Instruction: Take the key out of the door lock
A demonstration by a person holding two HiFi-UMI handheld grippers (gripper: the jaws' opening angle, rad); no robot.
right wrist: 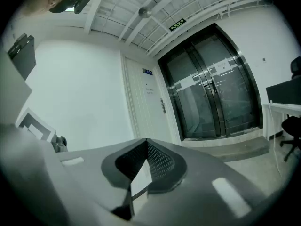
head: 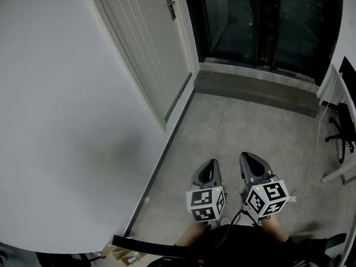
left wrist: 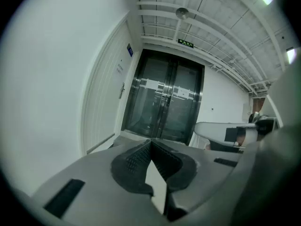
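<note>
A bare white wall (head: 67,93) fills the left of the frame. The white door (head: 144,43) stands at upper centre. Its handle and lock (head: 169,4) are well apart from the claws, and any key there is too small to tell. At lower centre, the left claw (head: 209,168) and right claw (head: 249,161) hang over the grey floor (head: 233,127), each pressed together on nothing. Dark glass doors (head: 261,21) stand at upper right behind a concrete step (head: 256,88). An office chair (head: 342,129) sits at the right edge.
</note>
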